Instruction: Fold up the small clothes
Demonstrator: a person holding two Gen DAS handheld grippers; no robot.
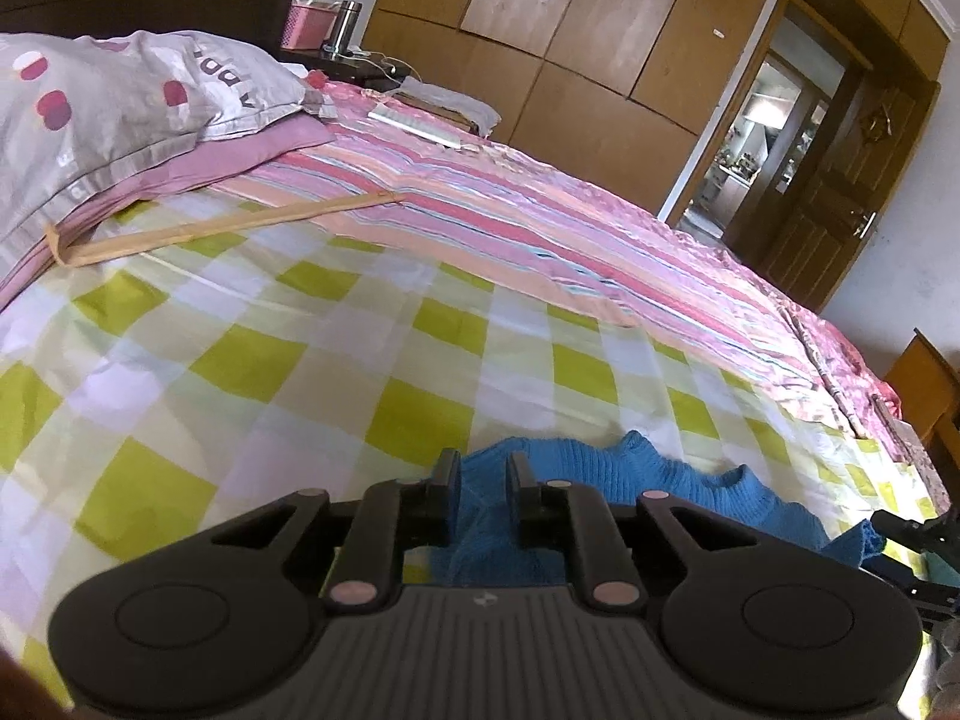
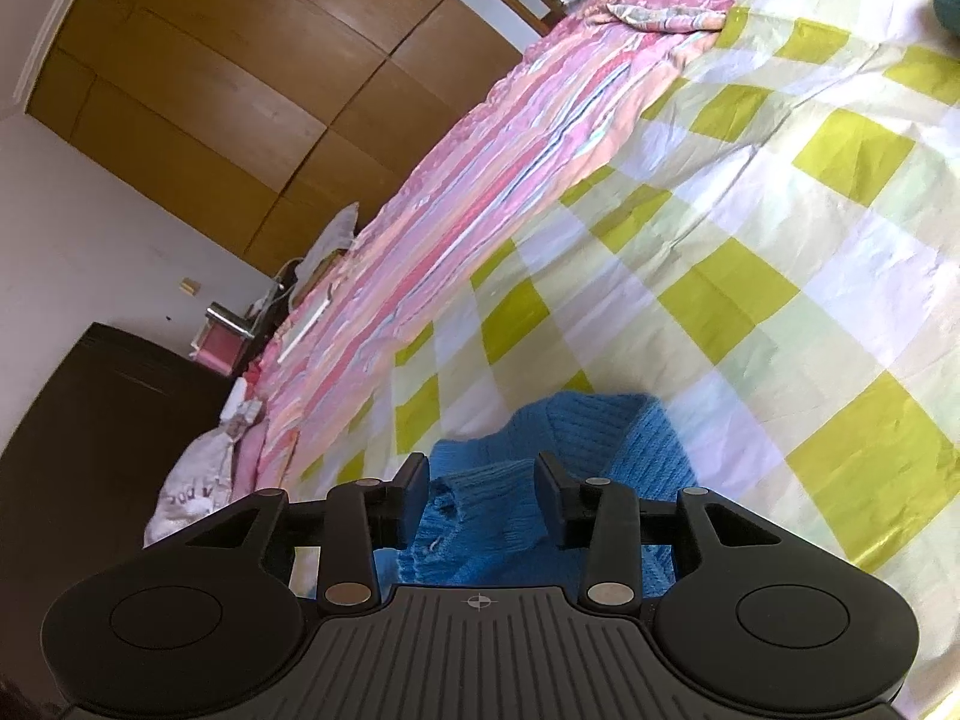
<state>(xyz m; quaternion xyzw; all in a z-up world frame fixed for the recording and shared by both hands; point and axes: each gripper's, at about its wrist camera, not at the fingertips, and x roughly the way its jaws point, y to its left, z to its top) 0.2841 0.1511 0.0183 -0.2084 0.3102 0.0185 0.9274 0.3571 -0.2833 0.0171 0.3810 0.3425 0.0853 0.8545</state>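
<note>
A small blue knitted garment point(image 1: 678, 480) lies bunched on the green-and-white checked sheet point(image 1: 360, 360). My left gripper point(image 1: 483, 468) is over its left end, fingers partly open with blue knit between them. In the right wrist view the same blue garment point(image 2: 600, 438) lies under my right gripper point(image 2: 483, 471), whose fingers stand open on either side of a ribbed edge. The right gripper also shows at the right edge of the left wrist view point(image 1: 912, 546), next to the garment's other end.
A grey pillow with red dots point(image 1: 120, 102) and a pale wooden strip point(image 1: 210, 231) lie at the bed's head. A pink striped quilt point(image 1: 540, 228) covers the far side. Wooden wardrobes point(image 1: 600, 30), a doorway point(image 1: 750, 138) and a nightstand with a pink basket point(image 1: 309, 24) stand beyond.
</note>
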